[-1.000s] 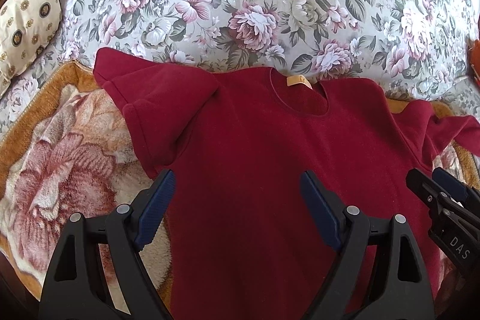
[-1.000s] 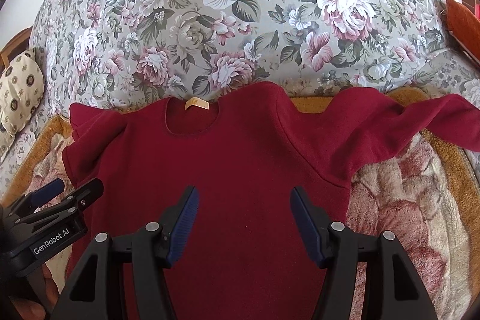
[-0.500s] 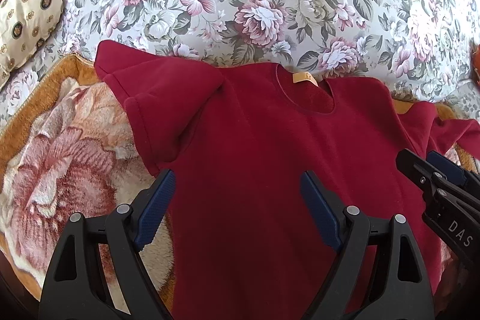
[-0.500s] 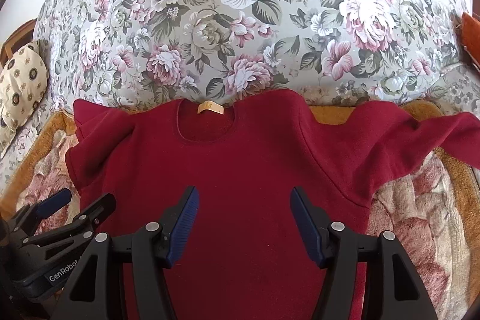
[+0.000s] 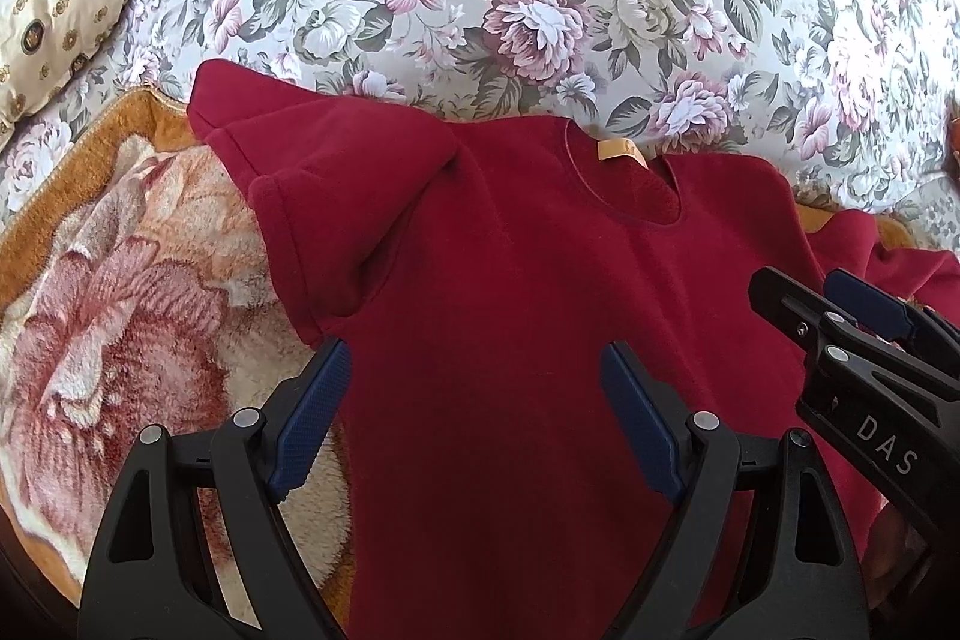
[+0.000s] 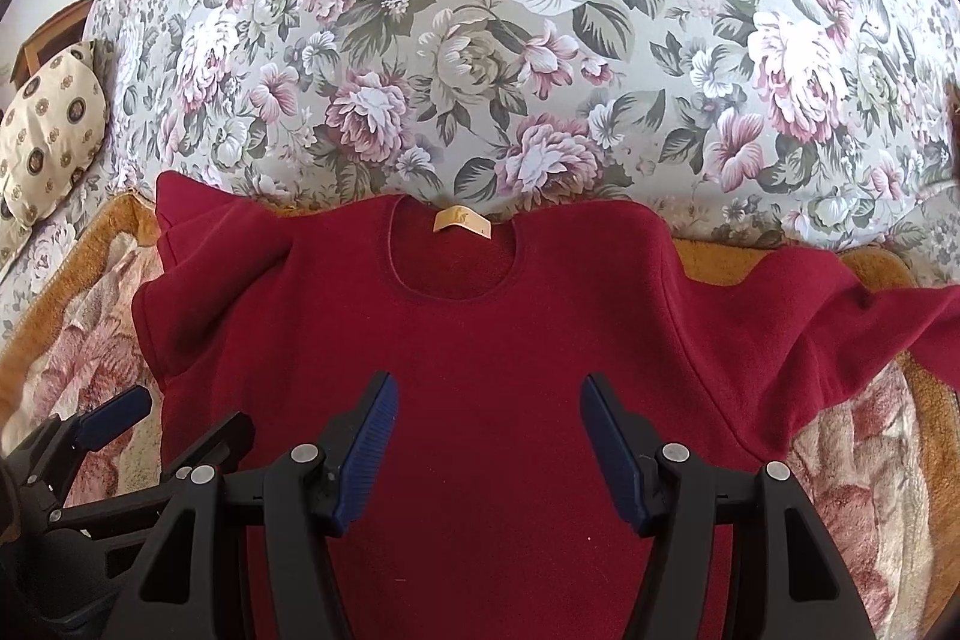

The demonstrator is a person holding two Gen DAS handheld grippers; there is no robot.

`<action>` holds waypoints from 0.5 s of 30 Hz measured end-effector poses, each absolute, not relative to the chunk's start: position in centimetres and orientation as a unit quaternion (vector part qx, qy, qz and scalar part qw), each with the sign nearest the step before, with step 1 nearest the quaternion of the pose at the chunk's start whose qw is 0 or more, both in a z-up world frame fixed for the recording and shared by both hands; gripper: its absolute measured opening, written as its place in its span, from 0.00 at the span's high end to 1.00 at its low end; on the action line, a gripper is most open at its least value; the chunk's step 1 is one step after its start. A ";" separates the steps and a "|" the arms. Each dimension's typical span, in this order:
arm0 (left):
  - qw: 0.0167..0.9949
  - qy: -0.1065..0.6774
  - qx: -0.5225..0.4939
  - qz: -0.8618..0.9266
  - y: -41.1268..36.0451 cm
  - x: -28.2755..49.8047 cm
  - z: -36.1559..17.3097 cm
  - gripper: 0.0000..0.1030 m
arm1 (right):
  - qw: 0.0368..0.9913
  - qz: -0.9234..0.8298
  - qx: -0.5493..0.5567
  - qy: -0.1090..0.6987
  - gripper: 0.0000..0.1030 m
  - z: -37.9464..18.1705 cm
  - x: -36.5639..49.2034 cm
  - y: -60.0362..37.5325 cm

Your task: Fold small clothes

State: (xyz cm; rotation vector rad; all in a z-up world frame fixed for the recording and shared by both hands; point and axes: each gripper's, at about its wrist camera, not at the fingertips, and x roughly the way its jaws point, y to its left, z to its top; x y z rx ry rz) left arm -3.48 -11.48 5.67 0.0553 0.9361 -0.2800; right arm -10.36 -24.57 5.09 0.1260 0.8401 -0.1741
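A dark red sweater (image 5: pixel 510 292) lies flat, front up, on a plush flowered blanket (image 5: pixel 120 316), its neck with a yellow label (image 6: pixel 462 222) toward the back. Its left sleeve (image 5: pixel 312 196) is bunched and folded short. Its right sleeve (image 6: pixel 840 316) stretches out to the right. My left gripper (image 5: pixel 474 400) is open and empty above the sweater's left side. My right gripper (image 6: pixel 489 430) is open and empty above the chest. Each gripper shows in the other's view: the right one (image 5: pixel 840 334), the left one (image 6: pixel 156 424).
A floral cushion or sofa back (image 6: pixel 510 40) rises right behind the sweater's collar. A cream patterned pillow (image 5: pixel 54 16) lies at the far left. The blanket's orange border (image 6: pixel 738 256) runs along the back edge.
Both grippers have moved forward over the sweater, toward its collar. The right gripper now sits further in over the chest. Both stay open. The sweater has not moved.
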 end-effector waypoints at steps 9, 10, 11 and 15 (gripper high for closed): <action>0.881 0.454 0.019 -0.129 -10.9 -3.0 5.3 0.17 | 0.903 -0.090 0.061 0.415 0.41 4.0 -9.8 -24.7; 0.881 0.455 0.020 -0.127 -10.9 -3.0 5.2 0.17 | 0.903 -0.091 0.062 0.415 0.41 4.0 -9.7 -24.8; 0.881 0.455 0.020 -0.125 -10.8 -2.9 5.2 0.17 | 0.903 -0.092 0.064 0.415 0.41 4.0 -9.7 -24.9; 0.880 0.458 0.017 -0.126 -10.4 -2.8 4.9 0.17 | 0.903 -0.094 0.065 0.414 0.41 4.4 -9.4 -25.3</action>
